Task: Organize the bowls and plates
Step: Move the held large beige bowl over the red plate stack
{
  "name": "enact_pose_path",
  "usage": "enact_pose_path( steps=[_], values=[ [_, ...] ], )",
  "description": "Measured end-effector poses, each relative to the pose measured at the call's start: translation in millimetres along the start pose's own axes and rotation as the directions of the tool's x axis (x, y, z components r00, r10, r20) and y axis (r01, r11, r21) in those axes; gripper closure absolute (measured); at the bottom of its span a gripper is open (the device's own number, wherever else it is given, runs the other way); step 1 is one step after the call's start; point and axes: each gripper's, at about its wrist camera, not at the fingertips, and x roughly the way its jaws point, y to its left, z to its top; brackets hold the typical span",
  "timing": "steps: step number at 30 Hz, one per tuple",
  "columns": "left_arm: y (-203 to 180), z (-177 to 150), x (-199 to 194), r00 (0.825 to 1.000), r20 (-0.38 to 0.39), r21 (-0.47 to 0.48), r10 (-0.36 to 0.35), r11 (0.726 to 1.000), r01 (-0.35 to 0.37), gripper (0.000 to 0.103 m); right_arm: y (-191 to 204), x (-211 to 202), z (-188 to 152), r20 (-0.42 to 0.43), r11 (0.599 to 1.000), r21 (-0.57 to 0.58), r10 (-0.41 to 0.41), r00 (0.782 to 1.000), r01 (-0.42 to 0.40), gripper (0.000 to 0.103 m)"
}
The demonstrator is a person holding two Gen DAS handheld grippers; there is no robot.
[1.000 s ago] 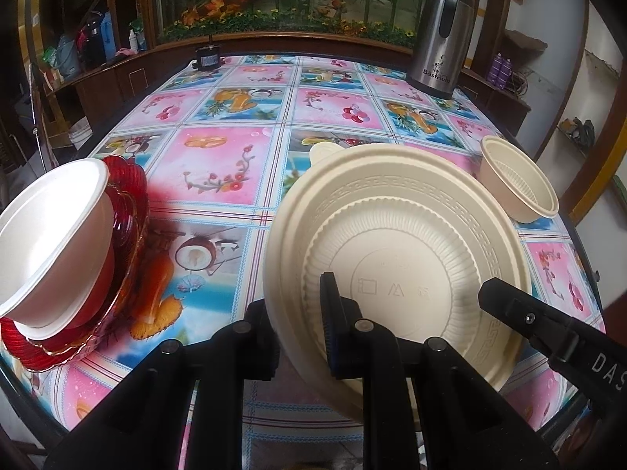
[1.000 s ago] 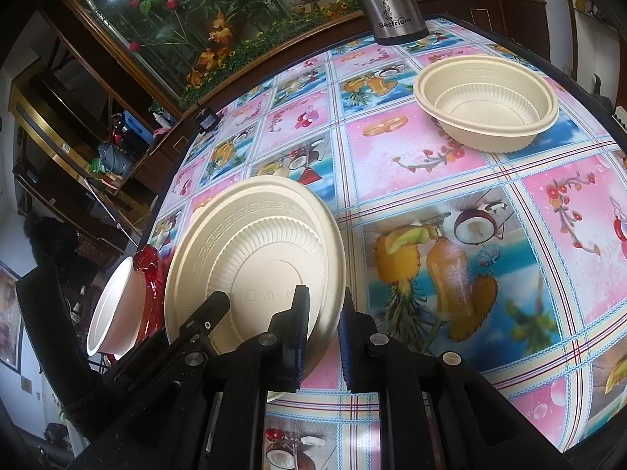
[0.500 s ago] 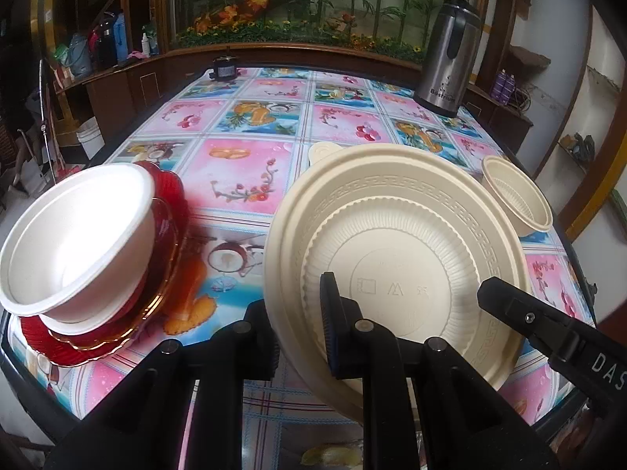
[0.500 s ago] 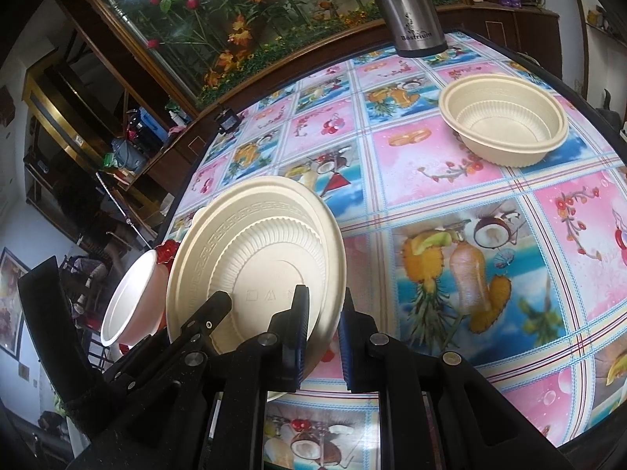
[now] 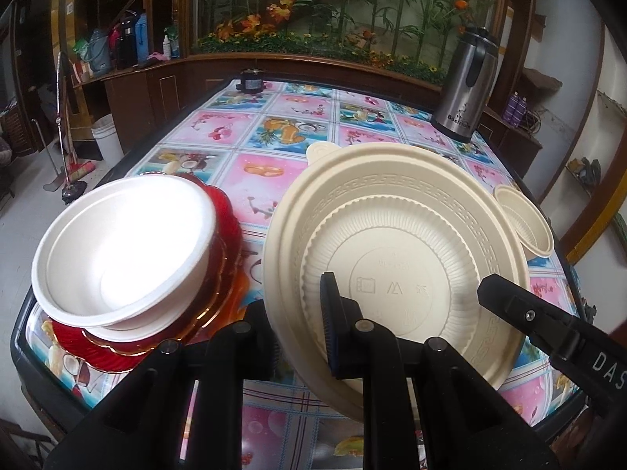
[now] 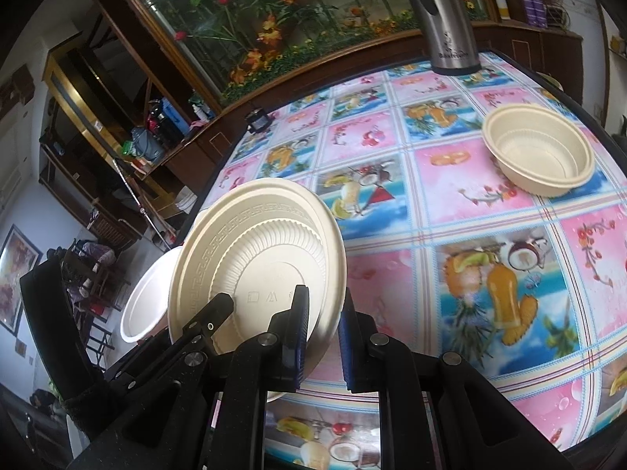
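Left wrist view shows our left gripper (image 5: 298,301) with its fingers clenched on the rim of the cream plate (image 5: 392,250), which we hold tilted up above the near edge of the bench (image 5: 250,145). Our right gripper (image 6: 321,337) seems to pinch the same plate from the other side, but we cannot be sure. A white bowl (image 5: 125,250) already sits on the red plates (image 5: 223,274) at the near left corner. The cream bowl (image 6: 540,156) waits alone by the right edge. So we are partway done.
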Motion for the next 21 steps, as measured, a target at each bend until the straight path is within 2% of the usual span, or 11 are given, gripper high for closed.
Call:
enact_pose_path(
  steps=[12,21],
  values=[
    [27.3,15.7,-17.0,0.999,0.043,-0.048,0.032,0.998,-0.030,0.087,32.1,1.3,13.1,0.008,0.997,-0.069,0.044,0.999,-0.044,0.089],
    [64.8,37.2,-37.2,0.991,0.105,-0.104,0.087,0.992,-0.076,0.087,86.2,1.4,29.4,0.019,0.980,-0.170,0.109,0.994,-0.105,0.089]
  ],
)
